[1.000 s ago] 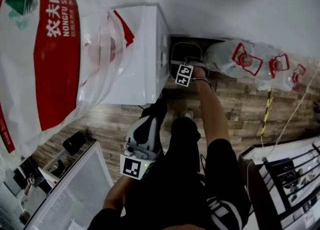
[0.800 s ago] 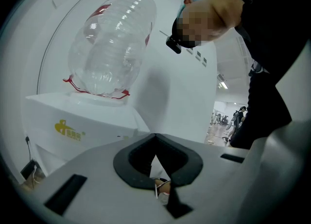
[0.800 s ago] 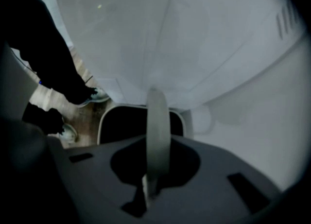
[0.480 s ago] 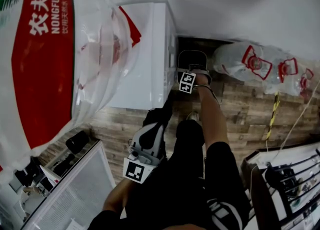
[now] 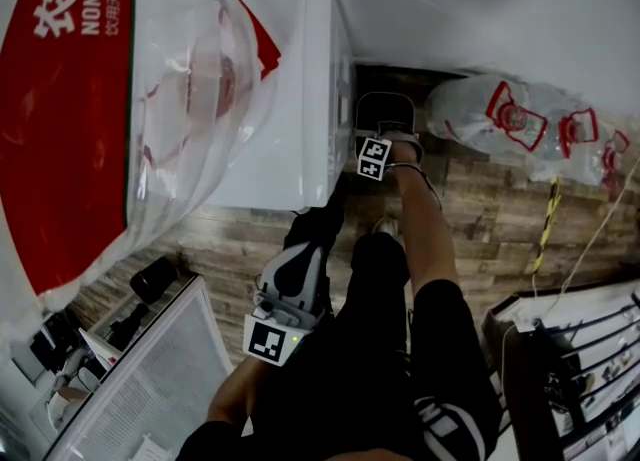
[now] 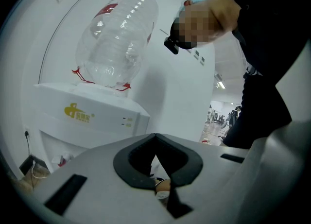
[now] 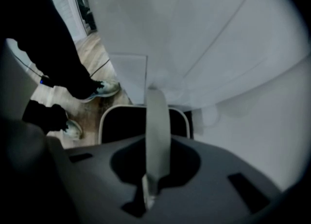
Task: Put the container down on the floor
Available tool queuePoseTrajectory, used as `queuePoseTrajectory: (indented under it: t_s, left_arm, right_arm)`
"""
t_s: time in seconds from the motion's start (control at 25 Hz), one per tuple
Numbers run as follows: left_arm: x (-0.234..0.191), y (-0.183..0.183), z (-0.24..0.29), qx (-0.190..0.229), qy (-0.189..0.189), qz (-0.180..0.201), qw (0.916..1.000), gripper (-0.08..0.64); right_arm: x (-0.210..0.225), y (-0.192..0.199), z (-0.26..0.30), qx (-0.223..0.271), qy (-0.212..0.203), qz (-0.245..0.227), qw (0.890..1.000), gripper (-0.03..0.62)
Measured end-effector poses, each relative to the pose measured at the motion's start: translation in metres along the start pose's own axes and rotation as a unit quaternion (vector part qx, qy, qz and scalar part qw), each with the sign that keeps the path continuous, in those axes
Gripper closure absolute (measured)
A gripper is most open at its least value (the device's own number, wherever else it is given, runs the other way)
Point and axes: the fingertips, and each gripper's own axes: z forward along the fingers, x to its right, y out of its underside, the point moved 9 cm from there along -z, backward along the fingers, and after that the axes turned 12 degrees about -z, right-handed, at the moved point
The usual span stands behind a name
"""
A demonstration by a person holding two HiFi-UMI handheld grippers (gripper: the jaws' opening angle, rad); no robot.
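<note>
The dark, pale-rimmed container [image 5: 385, 111] is seen down by the wall, between the white water dispenser [image 5: 290, 99] and a row of clear bottles [image 5: 500, 114] lying on the wood floor [image 5: 480, 209]. A thin pale strip of it is clamped in the closed jaws of the right gripper [image 5: 384, 139]. The left gripper [image 6: 156, 167] is seen near the person's legs, its jaws closed and nothing held.

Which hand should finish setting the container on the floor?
Right. The right gripper has its jaws shut on the container, low beside the water dispenser. The left gripper is empty, jaws shut, up near the waist.
</note>
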Motion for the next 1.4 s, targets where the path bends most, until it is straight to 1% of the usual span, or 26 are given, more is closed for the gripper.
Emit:
queuePoseTrajectory:
  t_s: [0.08, 0.16, 0.28, 0.36, 0.52, 0.64, 0.8, 1.0, 1.4]
  left_arm:
    - [-0.001, 0.002, -0.002, -0.002, -0.002, 0.001, 1.0, 0.529]
    - [0.0, 0.003, -0.004, -0.006, -0.004, 0.0, 1.0, 0.529]
    - [0.001, 0.002, -0.004, -0.007, -0.005, -0.004, 1.0, 0.529]
    - [0.002, 0.0, -0.003, -0.006, -0.005, -0.007, 0.9999, 0.529]
    - [0.007, -0.002, -0.001, -0.005, -0.003, -0.008, 1.0, 0.529]
    - [0.008, -0.003, 0.001, -0.01, 0.0, -0.009, 0.9999, 0.529]
    - [0.009, -0.006, 0.0, -0.008, -0.003, -0.013, 0.9999, 0.529]
    - [0.009, -0.012, -0.002, -0.005, -0.006, -0.014, 0.9999, 0.529]
    - [0.022, -0.021, -0.008, 0.001, -0.003, -0.023, 0.9997, 0.529]
  right_arm:
    - [-0.002, 0.0, -0.001, -0.004, -0.003, 0.004, 1.0, 0.557]
    - [-0.006, 0.0, -0.004, 0.004, -0.005, 0.013, 1.0, 0.55]
    - [-0.007, -0.003, -0.009, 0.022, 0.002, 0.024, 0.999, 0.496]
    - [-0.005, -0.004, -0.012, 0.026, 0.006, 0.028, 0.999, 0.483]
    - [-0.003, -0.008, -0.019, 0.039, 0.007, 0.022, 0.999, 0.482]
    - [-0.001, -0.009, -0.021, 0.039, 0.006, 0.019, 0.999, 0.482]
    - [-0.003, -0.008, -0.028, 0.044, 0.0, 0.023, 0.999, 0.475]
    - [-0.003, -0.007, -0.037, 0.047, 0.006, 0.023, 0.999, 0.462]
    - [0.001, 0.0, -0.069, 0.065, 0.013, 0.043, 0.997, 0.442]
